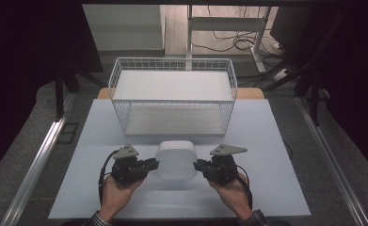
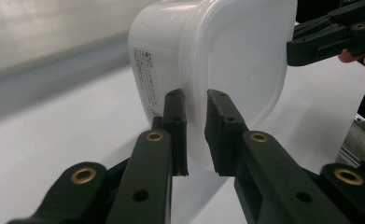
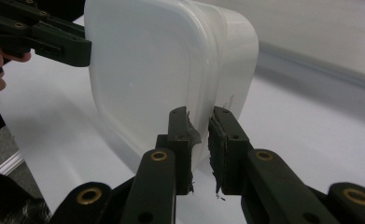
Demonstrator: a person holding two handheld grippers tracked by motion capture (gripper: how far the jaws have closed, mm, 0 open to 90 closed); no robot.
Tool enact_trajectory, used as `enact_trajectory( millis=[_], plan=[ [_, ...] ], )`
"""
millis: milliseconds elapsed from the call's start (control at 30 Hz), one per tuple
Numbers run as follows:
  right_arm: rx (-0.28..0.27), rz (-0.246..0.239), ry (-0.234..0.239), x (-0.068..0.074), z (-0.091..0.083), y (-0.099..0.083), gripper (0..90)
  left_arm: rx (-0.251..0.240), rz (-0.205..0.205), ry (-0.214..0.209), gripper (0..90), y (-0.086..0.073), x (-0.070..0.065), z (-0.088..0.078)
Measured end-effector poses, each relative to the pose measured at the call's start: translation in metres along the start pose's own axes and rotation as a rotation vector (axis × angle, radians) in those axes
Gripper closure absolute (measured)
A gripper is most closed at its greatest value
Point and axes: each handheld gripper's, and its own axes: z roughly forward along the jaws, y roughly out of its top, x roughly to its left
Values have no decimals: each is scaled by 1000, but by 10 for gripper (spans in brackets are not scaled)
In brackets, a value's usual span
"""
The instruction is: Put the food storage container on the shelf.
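My left gripper (image 1: pixel 149 164) is closed on the left rim of the tub (image 1: pixel 175 160), which sits between my two grippers. My right gripper (image 1: pixel 199 165) pinches its right rim. Beyond both stands the basket (image 1: pixel 173 64), on the table (image 1: pixel 276 188).

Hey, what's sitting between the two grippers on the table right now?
A white plastic container. In the high view it lies between the left gripper and the right gripper, and each gripper view shows its own fingers closed on the container's rim.
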Motion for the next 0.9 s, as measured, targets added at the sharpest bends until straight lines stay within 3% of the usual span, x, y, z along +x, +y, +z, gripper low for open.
enact_trajectory(
  millis=[567, 900],
  plan=[
    [-92, -16, 5, -11, -8, 39, 781, -77, 43, 19, 803, 48, 5, -16],
    [-148, -43, -19, -16, -18, 71, 780, -114, 66, 25, 803, 78, 8, -24]
  ],
)
